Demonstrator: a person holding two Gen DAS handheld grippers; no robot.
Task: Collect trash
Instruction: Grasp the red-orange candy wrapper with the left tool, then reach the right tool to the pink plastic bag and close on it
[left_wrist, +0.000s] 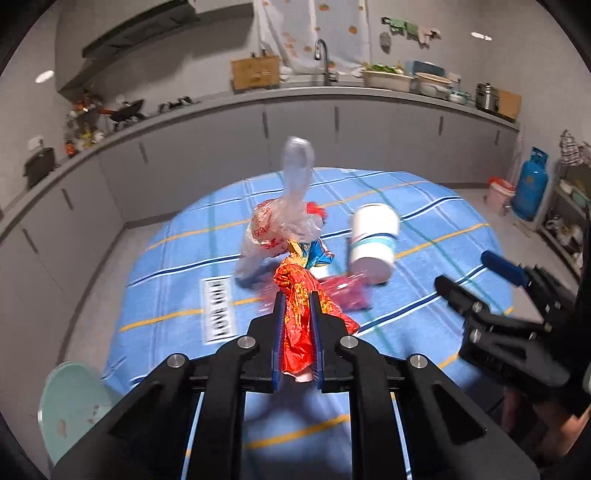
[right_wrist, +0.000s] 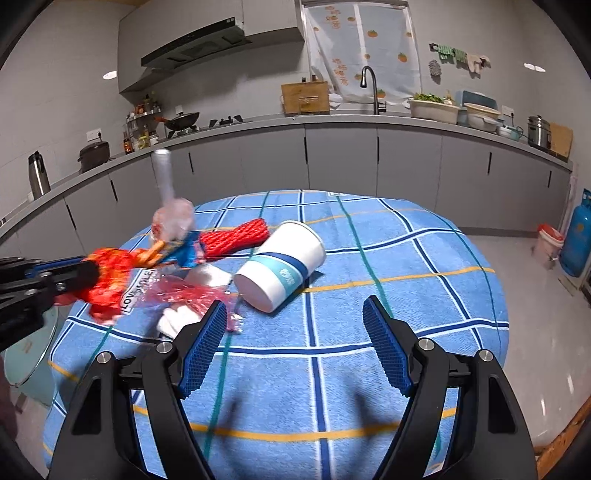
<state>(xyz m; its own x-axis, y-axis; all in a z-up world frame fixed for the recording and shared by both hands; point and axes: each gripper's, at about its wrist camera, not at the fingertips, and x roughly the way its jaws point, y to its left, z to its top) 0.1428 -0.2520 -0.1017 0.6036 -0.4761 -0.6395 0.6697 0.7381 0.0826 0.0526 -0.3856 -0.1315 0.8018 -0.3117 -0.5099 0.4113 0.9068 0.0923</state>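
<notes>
Red-orange wrapper (left_wrist: 299, 306), white cup (right_wrist: 282, 266) (teal band), blue checked tablecloth (right_wrist: 369, 369).

Our left gripper (left_wrist: 297, 295) and right gripper (right_wrist: 293, 314) are matte black plastic frames. Blue ribbed pads line our jaws, and silver round screws mark the pivots.
</notes>
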